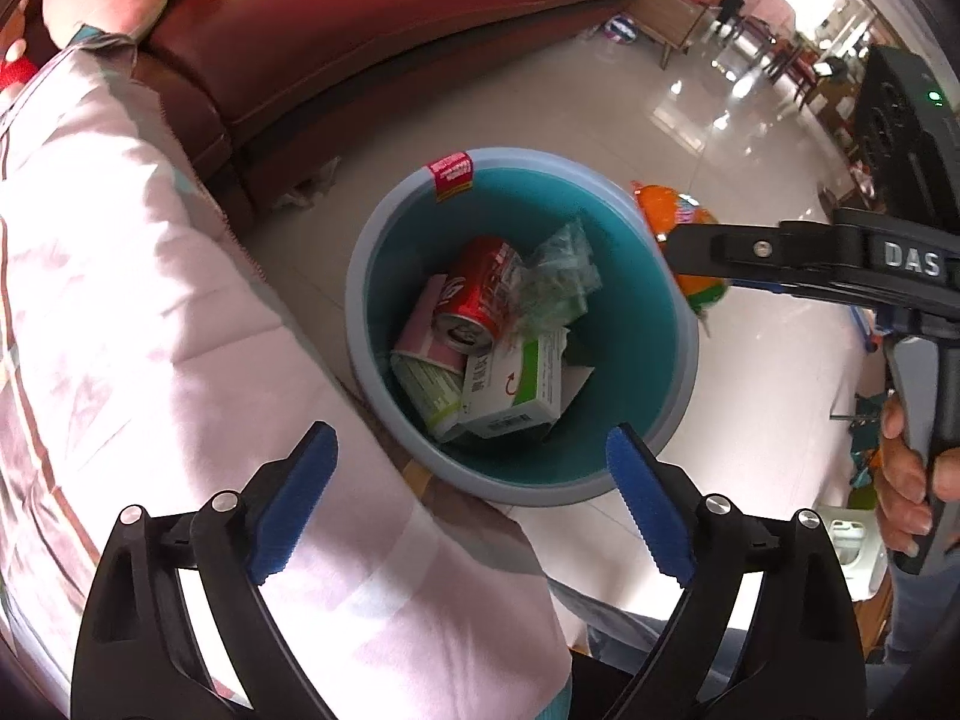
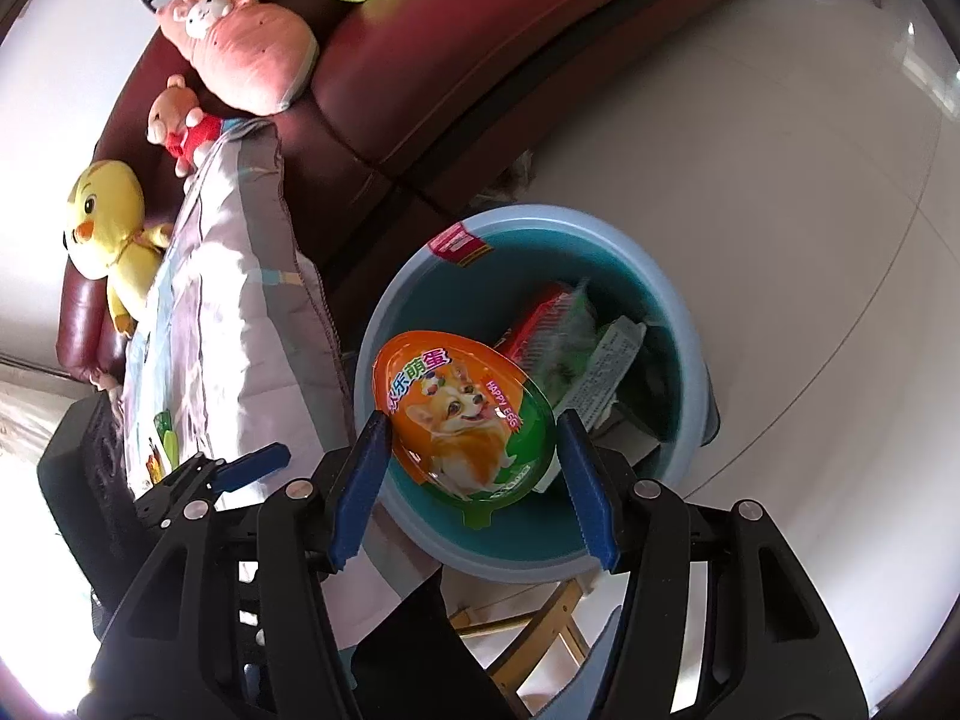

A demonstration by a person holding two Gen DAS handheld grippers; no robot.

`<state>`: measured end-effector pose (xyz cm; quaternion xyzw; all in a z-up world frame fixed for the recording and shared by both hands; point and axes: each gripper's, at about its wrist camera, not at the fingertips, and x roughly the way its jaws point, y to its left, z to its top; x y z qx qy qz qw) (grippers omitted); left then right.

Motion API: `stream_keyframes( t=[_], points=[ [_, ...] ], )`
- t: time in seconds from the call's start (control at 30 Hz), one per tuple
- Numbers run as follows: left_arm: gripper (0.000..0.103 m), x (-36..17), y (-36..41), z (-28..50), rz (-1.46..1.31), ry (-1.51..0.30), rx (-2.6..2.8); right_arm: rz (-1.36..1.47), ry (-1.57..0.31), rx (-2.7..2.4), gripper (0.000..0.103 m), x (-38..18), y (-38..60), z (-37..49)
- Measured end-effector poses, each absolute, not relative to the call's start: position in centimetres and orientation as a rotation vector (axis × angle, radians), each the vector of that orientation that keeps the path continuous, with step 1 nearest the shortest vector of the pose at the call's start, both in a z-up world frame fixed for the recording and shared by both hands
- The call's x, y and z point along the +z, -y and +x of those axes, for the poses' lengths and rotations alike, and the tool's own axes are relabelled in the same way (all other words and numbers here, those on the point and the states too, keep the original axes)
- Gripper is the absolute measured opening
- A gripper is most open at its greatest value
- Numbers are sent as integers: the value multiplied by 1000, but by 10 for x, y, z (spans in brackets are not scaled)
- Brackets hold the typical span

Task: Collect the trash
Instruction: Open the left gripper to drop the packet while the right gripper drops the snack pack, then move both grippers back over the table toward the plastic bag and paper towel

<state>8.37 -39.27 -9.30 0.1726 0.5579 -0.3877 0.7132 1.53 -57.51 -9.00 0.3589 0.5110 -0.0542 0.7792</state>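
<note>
**Egg-shaped package over the bin, between the right gripper's pads**

The right gripper (image 2: 474,474) hangs above the blue bin (image 2: 690,360), and the egg-shaped package (image 2: 462,414), orange and green with a corgi printed on it, sits between its blue pads (image 2: 360,486). The pads stand just beside the package's edges; whether they press on it or have let go cannot be told from the right wrist view. In the left wrist view the right gripper (image 1: 678,252) reaches in from the right side, and the package (image 1: 690,222) shows beyond it, past the bin's far rim.

The left gripper (image 1: 474,492) has its jaws spread wide with nothing between them, and the bin (image 1: 360,276) lies straight ahead of it and below. Inside the bin lie a red soda can (image 1: 474,294), a white and green carton (image 1: 516,384), a pink-sided paper cup (image 1: 426,360) and crumpled clear plastic (image 1: 558,282).

To the left of both grippers a pale quilt (image 1: 150,300) drapes beside the bin, with the red leather sofa (image 1: 372,18) ahead of it.
</note>
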Motion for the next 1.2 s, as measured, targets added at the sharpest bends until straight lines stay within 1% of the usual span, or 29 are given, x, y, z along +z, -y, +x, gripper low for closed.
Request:
stream_keyframes(
  t=[0.13,0.17,0.23,0.53,0.67,0.77,0.83,1.2],
  points=[
    [93,-87,383,84,360,-1228,-855,753,-1117,-108,57,-91,567,25],
    [94,-87,381,85,354,-1228,-852,748,-1123,-107,65,-92,565,28],
    [94,-87,377,86,346,-1229,-848,750,-1132,-108,71,-94,562,31],
    [94,-81,360,84,322,-1231,-844,749,-1175,-138,77,-98,554,31],
    [95,-77,349,84,299,-1225,-835,742,-1185,-154,77,-94,550,28],
    [95,-71,338,83,278,-1219,-827,726,-1189,-158,78,-88,542,27],
    [95,-65,329,82,262,-1207,-823,719,-1192,-157,81,-83,536,27],
    [98,-41,272,78,182,-1151,-789,632,-1187,-123,83,-50,486,30]
  ],
)
